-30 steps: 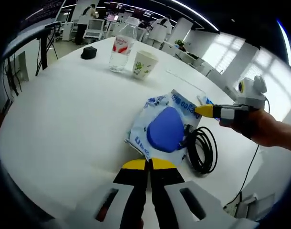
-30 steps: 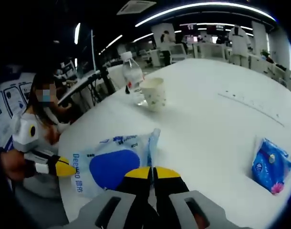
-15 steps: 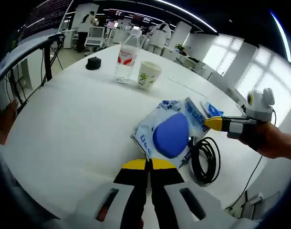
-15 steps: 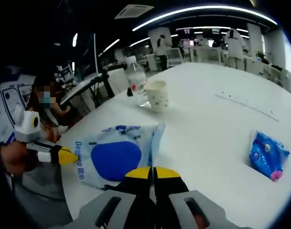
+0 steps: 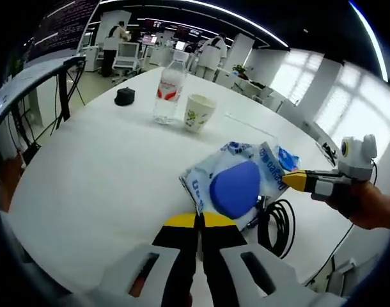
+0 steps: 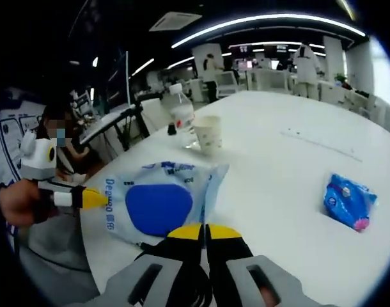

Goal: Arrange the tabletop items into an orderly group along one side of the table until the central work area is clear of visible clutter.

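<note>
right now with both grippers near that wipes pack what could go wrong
The wipes pack lies partly over a coiled black cable near the table edge, so dragging the pack could pull the cable off. Both the left gripper and the right gripper look shut, so a push might slide the pack rather than grip it. A wide sweep toward the far side could tip the paper cup or the water bottle.

Wipes pack (image 5: 236, 182) perhaps hides part of cable (image 5: 277, 220)
</note>
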A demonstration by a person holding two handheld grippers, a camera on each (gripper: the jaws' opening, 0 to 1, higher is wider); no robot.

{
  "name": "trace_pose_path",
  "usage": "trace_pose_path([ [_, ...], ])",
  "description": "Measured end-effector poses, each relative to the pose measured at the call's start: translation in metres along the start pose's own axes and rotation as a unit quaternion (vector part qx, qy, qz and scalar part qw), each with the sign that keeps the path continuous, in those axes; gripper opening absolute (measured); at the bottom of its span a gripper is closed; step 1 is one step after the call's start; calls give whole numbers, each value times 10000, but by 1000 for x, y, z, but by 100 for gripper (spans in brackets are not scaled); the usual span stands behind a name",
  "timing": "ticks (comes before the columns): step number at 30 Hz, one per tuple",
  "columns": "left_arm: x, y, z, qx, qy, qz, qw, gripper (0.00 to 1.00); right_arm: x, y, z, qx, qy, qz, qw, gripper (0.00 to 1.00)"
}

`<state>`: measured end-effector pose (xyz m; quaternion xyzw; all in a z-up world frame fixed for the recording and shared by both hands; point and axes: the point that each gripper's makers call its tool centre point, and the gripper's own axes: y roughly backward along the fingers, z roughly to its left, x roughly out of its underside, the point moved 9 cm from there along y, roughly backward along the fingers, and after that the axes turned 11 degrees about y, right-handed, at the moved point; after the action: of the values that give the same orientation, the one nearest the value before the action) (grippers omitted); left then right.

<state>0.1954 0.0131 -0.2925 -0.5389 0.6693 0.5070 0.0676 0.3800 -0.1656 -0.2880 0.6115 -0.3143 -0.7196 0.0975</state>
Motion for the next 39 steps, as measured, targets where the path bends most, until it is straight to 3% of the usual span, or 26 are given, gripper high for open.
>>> trace_pose_path([
  [19, -17, -15, -14, 299, -370, -73, 9988, 0, 0, 19, -6, 420, -73, -208, 9989, 0],
  [39, -20, -16, -11, 299, -333, -73, 9990, 0, 1, 14, -3, 385, -73, -110, 9992, 0],
])
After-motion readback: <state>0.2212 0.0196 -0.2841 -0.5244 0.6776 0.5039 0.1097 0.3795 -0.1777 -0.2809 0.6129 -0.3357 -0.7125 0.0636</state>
